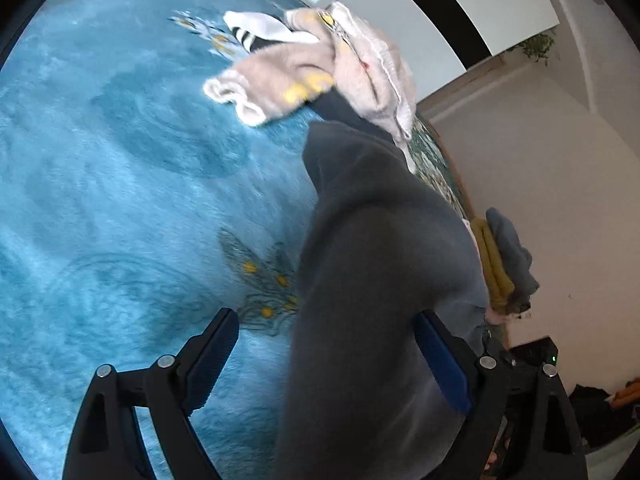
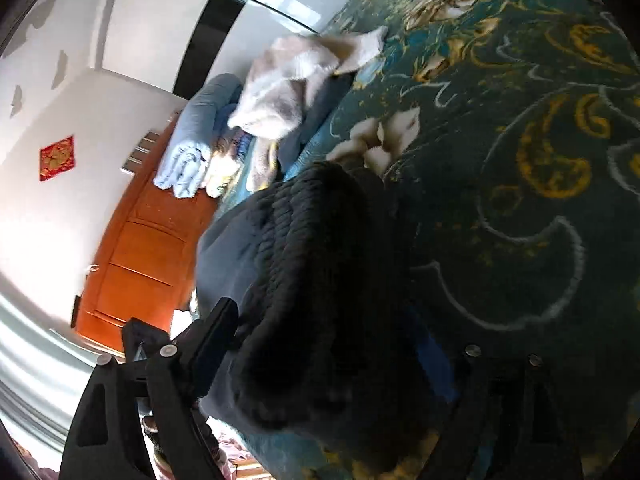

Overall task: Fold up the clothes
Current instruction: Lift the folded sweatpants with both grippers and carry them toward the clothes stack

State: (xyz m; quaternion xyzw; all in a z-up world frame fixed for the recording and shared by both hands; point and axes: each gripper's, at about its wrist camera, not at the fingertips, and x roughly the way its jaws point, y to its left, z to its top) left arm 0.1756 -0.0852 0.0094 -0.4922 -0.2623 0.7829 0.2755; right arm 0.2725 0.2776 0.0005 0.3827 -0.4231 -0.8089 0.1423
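Observation:
A dark grey garment runs from between my left gripper's fingers up across the blue bedspread toward a beige fleece garment. My left gripper stands wide open with the grey cloth lying between its fingers, against the right one. In the right wrist view the garment's dark ribbed cuff fills the space between my right gripper's open fingers. The beige garment lies further back there.
A white sock with black stripes lies by the beige garment. Folded mustard and grey clothes are stacked at the bed's right edge. A light blue rolled blanket and an orange wooden door are to the left.

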